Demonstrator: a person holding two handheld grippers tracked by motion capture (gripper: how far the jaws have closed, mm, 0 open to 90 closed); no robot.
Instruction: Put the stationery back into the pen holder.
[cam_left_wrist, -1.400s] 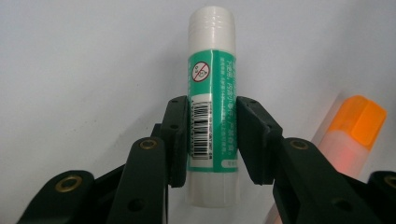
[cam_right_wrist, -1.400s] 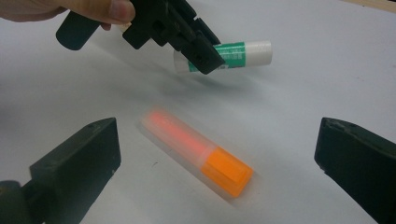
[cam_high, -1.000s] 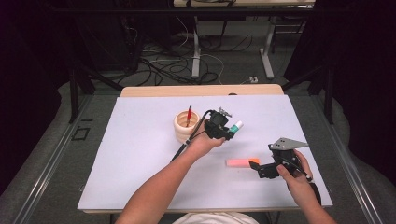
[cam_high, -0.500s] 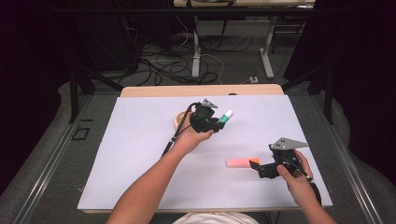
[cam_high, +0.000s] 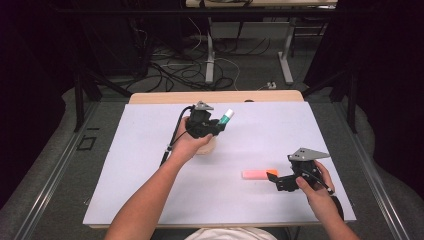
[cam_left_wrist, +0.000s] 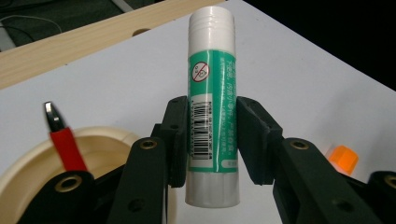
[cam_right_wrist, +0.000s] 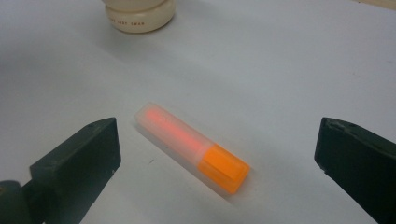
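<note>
My left gripper (cam_high: 214, 126) (cam_left_wrist: 212, 135) is shut on a green and white glue stick (cam_high: 227, 118) (cam_left_wrist: 211, 98), held in the air with its white cap tilted up and to the right. Right under that hand stands a cream cup (cam_high: 207, 146) (cam_left_wrist: 100, 156) (cam_right_wrist: 139, 13), partly hidden by it. A red-handled tool (cam_left_wrist: 63, 140) stands in the cup. An orange highlighter (cam_high: 259, 174) (cam_right_wrist: 191, 145) lies flat on the white table top. My right gripper (cam_high: 274, 180) (cam_right_wrist: 215, 163) rests just right of it, open, jaws wide on either side of the highlighter without touching.
The white table top (cam_high: 150, 175) has a wooden strip (cam_high: 160, 97) along its far edge. Cables and table legs (cam_high: 210, 55) lie on the floor beyond. The highlighter's orange cap (cam_left_wrist: 342, 158) peeks past my left jaw.
My left hand has carried the glue stick leftward and up, from right of the cup to over it, now covering the cup. The right gripper and highlighter have stayed put.
</note>
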